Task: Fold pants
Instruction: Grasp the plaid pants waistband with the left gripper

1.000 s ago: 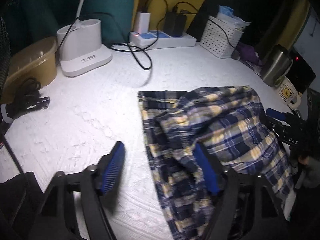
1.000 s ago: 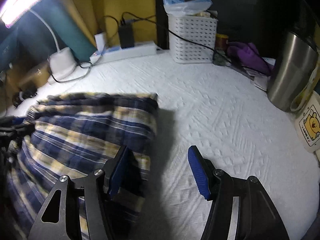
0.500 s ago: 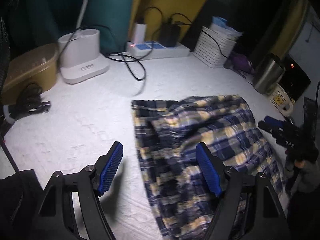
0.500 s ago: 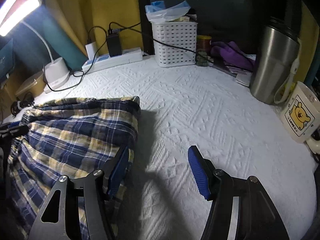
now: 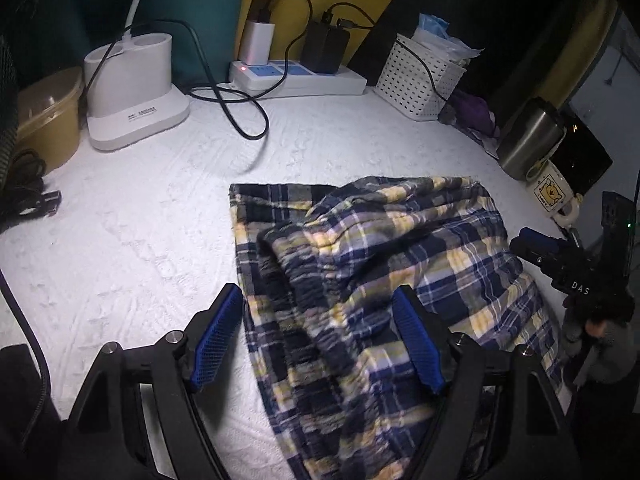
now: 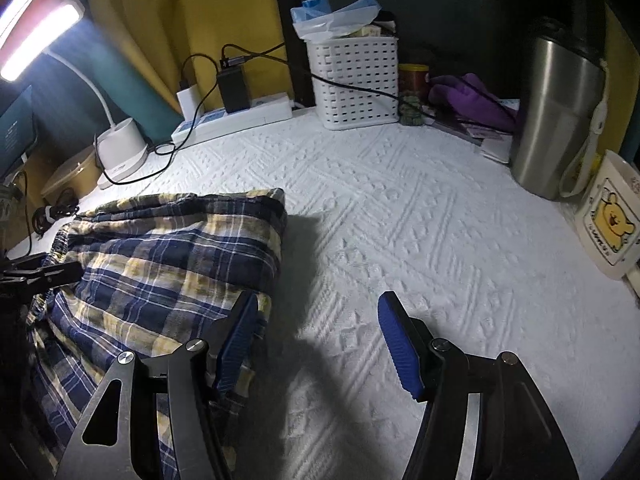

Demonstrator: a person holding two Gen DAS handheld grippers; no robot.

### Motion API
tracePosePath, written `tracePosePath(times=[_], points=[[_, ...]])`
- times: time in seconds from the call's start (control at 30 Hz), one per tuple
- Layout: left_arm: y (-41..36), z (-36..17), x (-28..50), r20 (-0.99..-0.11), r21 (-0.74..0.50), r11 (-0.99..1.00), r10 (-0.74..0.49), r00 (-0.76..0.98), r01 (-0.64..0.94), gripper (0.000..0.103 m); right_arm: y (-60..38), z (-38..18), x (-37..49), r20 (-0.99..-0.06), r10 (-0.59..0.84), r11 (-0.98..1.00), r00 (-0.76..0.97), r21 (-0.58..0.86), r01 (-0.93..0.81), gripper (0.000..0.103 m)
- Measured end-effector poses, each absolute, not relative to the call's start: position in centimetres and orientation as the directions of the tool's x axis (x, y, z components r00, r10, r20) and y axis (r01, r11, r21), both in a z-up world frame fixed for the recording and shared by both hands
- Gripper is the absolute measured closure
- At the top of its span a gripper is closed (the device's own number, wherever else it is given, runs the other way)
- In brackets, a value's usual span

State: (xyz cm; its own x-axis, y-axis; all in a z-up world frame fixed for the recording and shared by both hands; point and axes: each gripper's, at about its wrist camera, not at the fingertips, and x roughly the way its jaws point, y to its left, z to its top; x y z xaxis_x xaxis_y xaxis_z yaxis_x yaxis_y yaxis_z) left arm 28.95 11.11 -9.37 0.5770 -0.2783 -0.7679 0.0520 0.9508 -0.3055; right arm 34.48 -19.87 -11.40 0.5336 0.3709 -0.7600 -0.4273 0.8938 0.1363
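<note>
Left wrist view: white textured surface (image 5: 132,240) against yellow and teal backdrop. White perforated basket (image 5: 416,80) holds plastic-wrapped packets. Power strip (image 5: 304,76), lamp base (image 5: 132,92), steel tumbler (image 5: 528,140) line the back. Plaid pants (image 5: 380,264) lie bunched at centre, long axis running toward the camera. Left hand-held gripper (image 5: 318,338) released, straddling the pants' left edge.

Right wrist view: right hand-held gripper (image 6: 320,340) released, above the pants' right edge; cartoon mug (image 6: 608,228) at right.

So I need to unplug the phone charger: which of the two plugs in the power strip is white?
The white charger, at the power strip's lit-switch end; the black adapter sits nearer the basket.
</note>
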Motion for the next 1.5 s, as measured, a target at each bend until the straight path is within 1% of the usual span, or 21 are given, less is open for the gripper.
tracePosePath(times=[0.03,0.1,0.17,0.2,0.3,0.37,0.5,0.77,0.97,1.07,1.37,1.47,1.5], points=[[10.9,-9.4,29.0,-0.769,-0.296,0.953,-0.276,0.576,0.060,0.026,-19.9,-11.5,34.6,-0.760,0.378,0.892,0.528,0.147,-0.428,0.038],[10.3,-9.6,29.1,-0.768,-0.274,0.958,-0.269,0.581,0.081,0.026,-19.8,-11.6,35.0,-0.759,0.398,0.887,0.515,0.176,-0.427,0.025],[10.0,-9.7,29.1,-0.767,-0.253,0.963,-0.257,0.588,0.091,0.026,-19.6,-11.8,35.3,-0.756,0.421,0.878,0.502,0.200,-0.435,0.020],[10.0,-9.7,29.1,-0.766,-0.247,0.965,-0.252,0.591,0.091,0.026,-19.4,-11.9,35.4,-0.757,0.430,0.873,0.493,0.209,-0.441,0.020],[10.0,-9.7,29.1,-0.765,-0.257,0.964,-0.245,0.595,0.067,0.026,-18.7,-12.3,35.7,-0.758,0.444,0.862,0.478,0.216,-0.458,0.020],[9.7,-9.7,29.2,-0.762,-0.267,0.960,-0.261,0.593,0.079,0.027,-18.2,-12.3,35.9,-0.759,0.446,0.857,0.474,0.209,-0.471,0.020],[9.2,-9.9,29.2,-0.759,-0.237,0.965,-0.255,0.599,0.112,0.033,-17.2,-12.3,36.6,-0.758,0.461,0.842,0.462,0.209,-0.497,0.020],[9.6,-9.9,29.4,-0.735,-0.277,0.954,-0.288,0.614,0.117,0.051,-15.3,-12.4,37.4,-0.746,0.519,0.800,0.416,0.255,-0.543,0.020],[9.6,-9.9,29.5,-0.729,-0.295,0.948,-0.306,0.612,0.122,0.057,-14.3,-12.4,37.4,-0.749,0.520,0.792,0.410,0.244,-0.559,0.020],[9.5,-9.9,29.5,-0.727,-0.302,0.944,-0.317,0.609,0.131,0.062,-13.8,-12.4,37.3,-0.748,0.524,0.785,0.408,0.238,-0.571,0.029],[9.2,-9.9,29.4,-0.732,-0.282,0.949,-0.306,0.609,0.139,0.066,-13.3,-12.6,37.3,-0.750,0.519,0.784,0.409,0.228,-0.577,0.030],[9.0,-9.9,29.4,-0.737,-0.261,0.955,-0.292,0.609,0.142,0.067,-13.3,-12.5,37.3,-0.750,0.520,0.783,0.409,0.226,-0.580,0.032],[8.9,-9.9,29.4,-0.738,-0.255,0.956,-0.289,0.609,0.145,0.069,-13.3,-12.5,37.3,-0.749,0.522,0.782,0.407,0.230,-0.580,0.036]])
